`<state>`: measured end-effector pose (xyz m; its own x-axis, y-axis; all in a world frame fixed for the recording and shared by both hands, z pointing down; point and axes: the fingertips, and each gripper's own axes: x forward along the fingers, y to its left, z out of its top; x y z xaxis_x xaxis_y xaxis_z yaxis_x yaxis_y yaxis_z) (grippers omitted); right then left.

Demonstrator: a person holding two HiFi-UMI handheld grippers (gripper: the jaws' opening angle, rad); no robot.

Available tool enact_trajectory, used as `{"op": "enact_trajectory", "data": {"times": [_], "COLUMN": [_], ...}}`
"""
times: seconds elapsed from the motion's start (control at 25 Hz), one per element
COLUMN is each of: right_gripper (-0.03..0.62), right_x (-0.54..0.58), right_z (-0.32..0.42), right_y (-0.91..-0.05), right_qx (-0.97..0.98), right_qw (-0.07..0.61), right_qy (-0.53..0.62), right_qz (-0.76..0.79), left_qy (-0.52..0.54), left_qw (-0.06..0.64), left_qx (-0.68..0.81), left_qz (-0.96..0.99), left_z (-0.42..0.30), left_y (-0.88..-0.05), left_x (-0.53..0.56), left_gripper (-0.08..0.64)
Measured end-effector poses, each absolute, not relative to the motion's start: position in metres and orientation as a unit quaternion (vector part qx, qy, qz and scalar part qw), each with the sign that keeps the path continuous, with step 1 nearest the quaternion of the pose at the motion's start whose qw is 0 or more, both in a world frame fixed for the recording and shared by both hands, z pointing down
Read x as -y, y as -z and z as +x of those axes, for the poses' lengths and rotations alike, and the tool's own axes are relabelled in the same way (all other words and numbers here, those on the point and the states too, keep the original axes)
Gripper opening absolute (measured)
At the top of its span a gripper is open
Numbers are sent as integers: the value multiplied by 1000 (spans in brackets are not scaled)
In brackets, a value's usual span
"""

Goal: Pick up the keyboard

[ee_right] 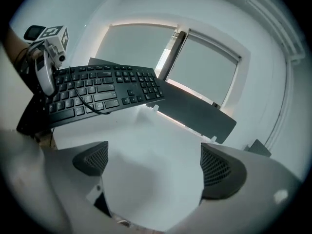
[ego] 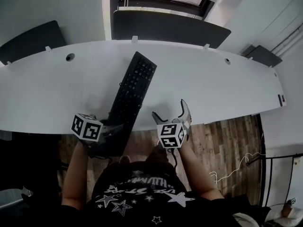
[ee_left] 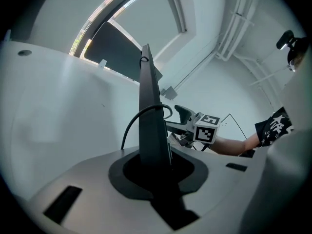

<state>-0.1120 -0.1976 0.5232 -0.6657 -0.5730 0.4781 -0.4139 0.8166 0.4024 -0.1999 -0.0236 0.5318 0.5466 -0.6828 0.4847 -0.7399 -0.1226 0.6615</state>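
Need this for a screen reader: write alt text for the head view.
The left claw grips the near end of a black keyboard stretching over a white desk. The right claw hovers open and empty beside it.

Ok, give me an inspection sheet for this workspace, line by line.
Surface: white curved desk.
Job's things: black keyboard runs diagonally, near end past the desk edge.
Clutter: nothing seen.
Grippers: left gripper shut on the keyboard's near end; right gripper jaws apart, empty.
Cables: keyboard cable loops by the left jaws; white cable on the wooden floor.
Surroundings: dark partition panels behind the desk.
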Motion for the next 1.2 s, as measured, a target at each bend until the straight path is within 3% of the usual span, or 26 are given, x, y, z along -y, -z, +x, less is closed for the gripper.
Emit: {"op": "enact_trajectory", "data": {"times": [0.2, 0.4, 0.72, 0.84, 0.96, 1.08, 1.2], "right_gripper": [577, 571, 401, 251, 160, 9, 3], "right_x": [156, 131, 101, 92, 82, 65, 45], "right_z": [-89, -51, 12, 33, 53, 78, 103], "right_y": [-527, -511, -505, -499, -501, -498, -496], "right_qx": [904, 907, 900, 894, 887, 881, 883], "right_qw": [296, 244, 217, 198, 186, 177, 177], "right_qy": [58, -43, -84, -121, -147, -148, -162], "right_qz": [302, 340, 368, 383, 397, 412, 403], "left_qy": [-41, -25, -33, -34, -26, -24, -23], "left_qw": [453, 452, 422, 415, 416, 417, 409], "left_qx": [448, 418, 408, 406, 400, 400, 410], "left_qz": [770, 788, 809, 814, 816, 816, 815], "left_z": [-195, -175, -140, -124, -109, -94, -74], "left_y": [-532, -521, -505, -486, -479, -477, -471], "left_x": [1, -4, -1, -4, -12, -29, -44], "left_gripper": [74, 74, 75, 74, 74, 74, 74]}}
